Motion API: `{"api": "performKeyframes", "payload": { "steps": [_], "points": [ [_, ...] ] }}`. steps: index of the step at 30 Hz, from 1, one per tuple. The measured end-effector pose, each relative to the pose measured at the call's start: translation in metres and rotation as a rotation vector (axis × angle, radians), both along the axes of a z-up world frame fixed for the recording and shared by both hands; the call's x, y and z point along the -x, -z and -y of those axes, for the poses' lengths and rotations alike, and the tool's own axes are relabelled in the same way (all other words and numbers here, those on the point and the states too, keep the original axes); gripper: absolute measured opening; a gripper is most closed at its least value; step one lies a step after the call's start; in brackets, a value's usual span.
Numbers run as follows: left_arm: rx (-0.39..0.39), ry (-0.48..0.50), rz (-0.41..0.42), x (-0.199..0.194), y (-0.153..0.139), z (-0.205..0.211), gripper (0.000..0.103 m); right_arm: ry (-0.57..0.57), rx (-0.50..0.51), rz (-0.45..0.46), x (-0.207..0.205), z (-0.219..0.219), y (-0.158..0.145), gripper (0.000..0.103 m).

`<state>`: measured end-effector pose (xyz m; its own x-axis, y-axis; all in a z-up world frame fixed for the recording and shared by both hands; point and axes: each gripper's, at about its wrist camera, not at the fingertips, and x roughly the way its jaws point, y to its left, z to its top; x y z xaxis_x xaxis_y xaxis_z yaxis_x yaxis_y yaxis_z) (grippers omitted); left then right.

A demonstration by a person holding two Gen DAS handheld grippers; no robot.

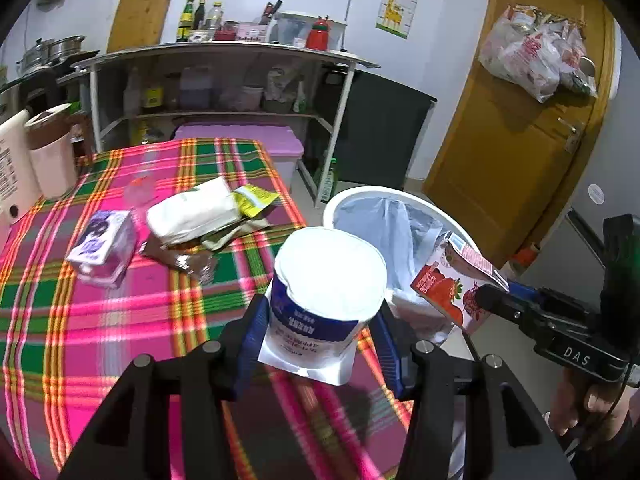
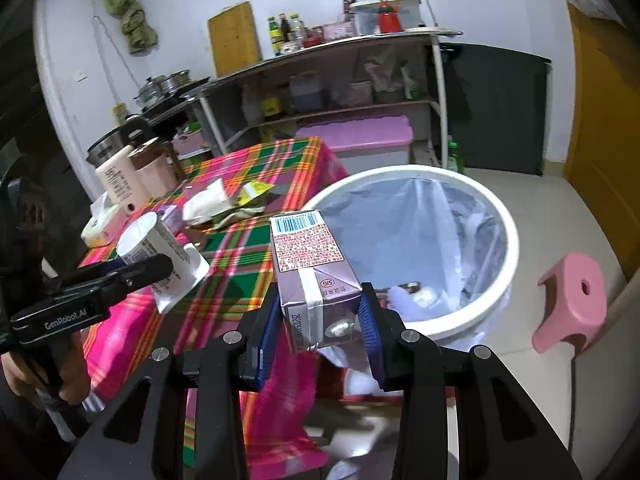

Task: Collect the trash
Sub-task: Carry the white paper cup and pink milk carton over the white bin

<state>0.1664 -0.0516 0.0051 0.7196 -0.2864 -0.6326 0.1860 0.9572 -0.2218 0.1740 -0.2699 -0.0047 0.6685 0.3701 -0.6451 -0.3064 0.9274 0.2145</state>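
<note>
Both grippers are loaded and on the way to the bin, so the task looks to be somewhere in its middle. In the left wrist view the left gripper (image 1: 322,320) sits low in the centre of the frame, its blue fingers (image 1: 252,332) clenched on a white-and-blue yogurt cup (image 1: 324,292) held upside down above the counter (image 1: 80,320) with the plaid cloth. The right gripper (image 1: 486,298) enters from the right edge of that frame grasping a strawberry milk carton (image 1: 448,280), which hangs just at the rim of the white trash bin (image 1: 360,194). The right wrist view shows the same carton (image 2: 316,280) pinched between the blue fingers (image 2: 370,320) low in the centre, with the bin (image 2: 508,248) and its clear liner to the right; a few small bits already lie at the bottom of the liner, though what they are is too small to tell. Neither held item has been dropped yet. Left on the counter, in the upper left part of the left wrist frame, are a purple carton (image 1: 102,246), a cream-coloured bag (image 1: 192,210), a yellow wrapper (image 1: 256,198) and some crumpled brown and clear packaging (image 1: 188,258). By my reading, two drops come next, then several more trips.
</note>
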Motion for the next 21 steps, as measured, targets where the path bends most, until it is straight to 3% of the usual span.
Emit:
{"api": "performKeyframes", "payload": {
  "steps": [21],
  "points": [
    [-0.014, 0.125, 0.009, -0.054, -0.002, 0.059, 0.053, 0.105, 0.026, -0.042, -0.031, 0.036, 0.012, 0.039]
  ]
}}
